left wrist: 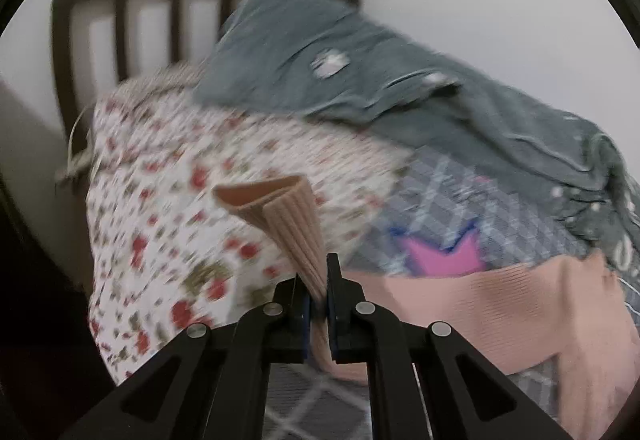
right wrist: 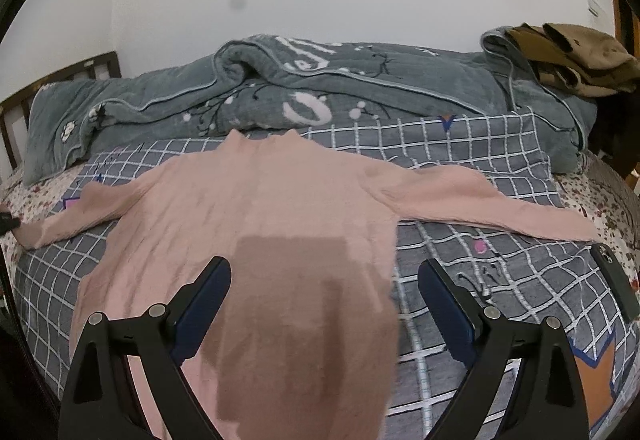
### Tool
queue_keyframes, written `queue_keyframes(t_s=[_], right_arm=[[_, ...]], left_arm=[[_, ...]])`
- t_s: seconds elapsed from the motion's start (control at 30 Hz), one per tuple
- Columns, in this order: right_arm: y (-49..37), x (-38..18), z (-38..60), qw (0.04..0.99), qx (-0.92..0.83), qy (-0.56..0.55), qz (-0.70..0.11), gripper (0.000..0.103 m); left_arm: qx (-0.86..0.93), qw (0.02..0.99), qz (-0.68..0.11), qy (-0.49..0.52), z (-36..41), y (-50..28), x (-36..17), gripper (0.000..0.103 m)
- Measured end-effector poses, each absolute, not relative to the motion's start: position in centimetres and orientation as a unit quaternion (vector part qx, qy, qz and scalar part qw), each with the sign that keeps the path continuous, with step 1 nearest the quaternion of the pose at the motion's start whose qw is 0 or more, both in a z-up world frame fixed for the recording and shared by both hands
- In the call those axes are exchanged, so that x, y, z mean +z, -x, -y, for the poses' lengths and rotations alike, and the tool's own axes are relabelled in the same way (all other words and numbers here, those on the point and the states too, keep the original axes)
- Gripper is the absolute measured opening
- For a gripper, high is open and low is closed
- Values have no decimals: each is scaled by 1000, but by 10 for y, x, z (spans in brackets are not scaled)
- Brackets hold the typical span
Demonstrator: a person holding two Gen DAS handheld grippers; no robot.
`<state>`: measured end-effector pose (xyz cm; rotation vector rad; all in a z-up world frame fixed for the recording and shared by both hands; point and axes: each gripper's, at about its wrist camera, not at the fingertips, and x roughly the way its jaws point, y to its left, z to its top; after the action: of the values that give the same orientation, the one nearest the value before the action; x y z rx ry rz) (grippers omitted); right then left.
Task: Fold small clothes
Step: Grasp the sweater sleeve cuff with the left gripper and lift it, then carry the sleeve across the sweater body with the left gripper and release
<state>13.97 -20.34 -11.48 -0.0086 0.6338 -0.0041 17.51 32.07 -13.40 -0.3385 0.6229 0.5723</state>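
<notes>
A pink ribbed sweater [right wrist: 256,208] lies flat on the bed, neck toward the wall, both sleeves spread out. My left gripper [left wrist: 318,292] is shut on the cuff of the sweater's left sleeve [left wrist: 288,216], which sticks up between the fingers. That gripper shows as a dark tip at the far left of the right wrist view [right wrist: 8,222]. My right gripper [right wrist: 324,276] is wide open and empty above the sweater's lower body. The right sleeve [right wrist: 480,208] lies stretched toward the right.
A grey checked blanket [right wrist: 460,160] covers a floral sheet [left wrist: 160,200]. A rolled grey quilt [right wrist: 280,88] lies along the wall. Brown clothes [right wrist: 572,60] sit at the far right. A dark phone [right wrist: 616,280] lies at the right edge. A wooden headboard [left wrist: 120,16] stands at the left.
</notes>
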Motion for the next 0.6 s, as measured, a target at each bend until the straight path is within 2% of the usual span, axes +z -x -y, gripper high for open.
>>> queue_keyframes(t_s=[0.3,0.6], right_arm=[[-124,-95,259,958,-13,-24,-284,93],[-110,-94,315,962,-38,-5,-270,93]], left_arm=[[183,943,-259,100,-192,-222,-59,7],[66,962,-262,37,-25,-283,-44,7]])
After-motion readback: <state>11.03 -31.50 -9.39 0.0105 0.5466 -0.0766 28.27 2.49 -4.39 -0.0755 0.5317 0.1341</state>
